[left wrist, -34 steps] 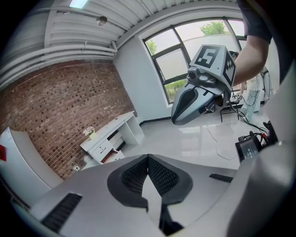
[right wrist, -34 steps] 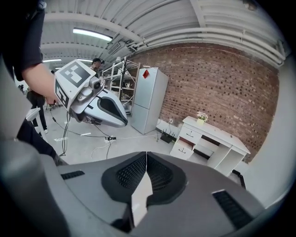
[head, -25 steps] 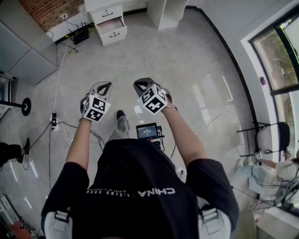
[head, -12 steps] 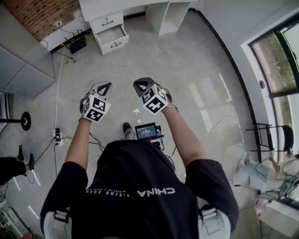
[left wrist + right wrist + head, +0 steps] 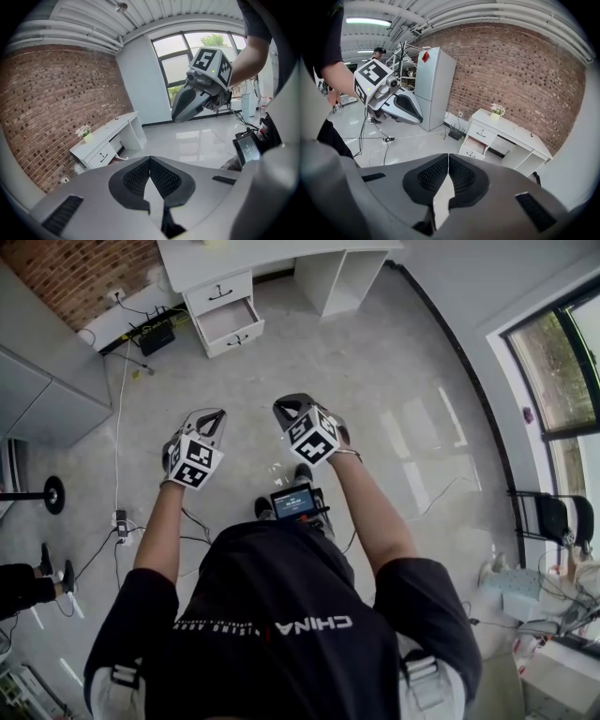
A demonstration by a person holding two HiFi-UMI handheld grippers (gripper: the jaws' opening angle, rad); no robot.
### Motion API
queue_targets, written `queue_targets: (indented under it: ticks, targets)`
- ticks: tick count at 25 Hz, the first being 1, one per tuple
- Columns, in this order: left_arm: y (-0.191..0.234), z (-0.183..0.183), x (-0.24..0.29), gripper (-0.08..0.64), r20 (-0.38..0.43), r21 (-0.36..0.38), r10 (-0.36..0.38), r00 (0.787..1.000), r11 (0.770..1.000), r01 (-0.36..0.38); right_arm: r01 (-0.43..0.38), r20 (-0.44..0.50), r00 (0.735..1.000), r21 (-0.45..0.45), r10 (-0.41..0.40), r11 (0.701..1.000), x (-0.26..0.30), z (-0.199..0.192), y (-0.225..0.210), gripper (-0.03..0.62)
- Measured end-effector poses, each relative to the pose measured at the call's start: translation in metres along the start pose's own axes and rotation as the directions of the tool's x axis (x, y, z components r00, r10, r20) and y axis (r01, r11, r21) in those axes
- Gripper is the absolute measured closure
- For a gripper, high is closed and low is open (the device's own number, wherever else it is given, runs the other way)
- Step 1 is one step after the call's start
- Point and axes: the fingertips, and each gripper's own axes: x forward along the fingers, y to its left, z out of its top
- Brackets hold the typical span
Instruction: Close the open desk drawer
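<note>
Head view: a person stands on a glossy grey floor (image 5: 403, 381), well apart from the white desk (image 5: 272, 254) at the top edge. Both arms reach toward the desk, with the left tool (image 5: 212, 414) and the right tool (image 5: 286, 409) side by side, in mid-air and touching nothing. The open drawer (image 5: 230, 322) is the lower one on the desk's left side. It is pulled out over the floor, below a closed drawer (image 5: 218, 292). A brick wall (image 5: 84, 268) runs behind the desk, and cables (image 5: 117, 418) trail across the floor left of it.

Left gripper view: this tool's jaws are pressed together at their tips with nothing between them. The desk stands far ahead against the brick wall, with a small flower pot (image 5: 85, 133) on top.

Right gripper view: these jaws also meet at the tips and are empty. The desk lies ahead to the right, its lower drawer pulled out. A tall grey cabinet (image 5: 433, 86) stands left of the desk.
</note>
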Motion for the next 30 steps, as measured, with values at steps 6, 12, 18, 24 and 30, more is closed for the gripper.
queue_targets:
  ticks: [6, 12, 18, 24, 30]
  targets:
    - [0.028, -0.007, 0.030, 0.548, -0.033, -0.016, 0.006, 0.999, 1.000, -0.006, -0.052, -0.009, 0.999, -0.027, 0.052, 0.998, 0.038, 0.003, -0.020, 0.577]
    - [0.081, -0.006, 0.073, 0.548, -0.060, -0.041, 0.042, 0.997, 0.998, -0.045, -0.102, 0.013, 0.995, -0.034, 0.102, 0.994, 0.094, 0.022, -0.074, 0.577]
    - [0.148, 0.019, 0.134, 0.548, -0.092, -0.067, 0.076, 0.993, 0.994, -0.083, -0.156, 0.028, 0.987, -0.051, 0.157, 0.986, 0.144, 0.049, -0.150, 0.577]
    - [0.206, 0.050, 0.191, 0.548, -0.115, -0.088, 0.114, 0.987, 0.988, -0.125, -0.182, 0.037, 0.982, -0.073, 0.185, 0.981, 0.187, 0.073, -0.240, 0.577]
    - [0.250, 0.059, 0.228, 0.548, -0.143, -0.114, 0.165, 0.976, 0.977, -0.182, -0.204, 0.041, 0.977, -0.102, 0.209, 0.974, 0.225, 0.090, -0.291, 0.577]
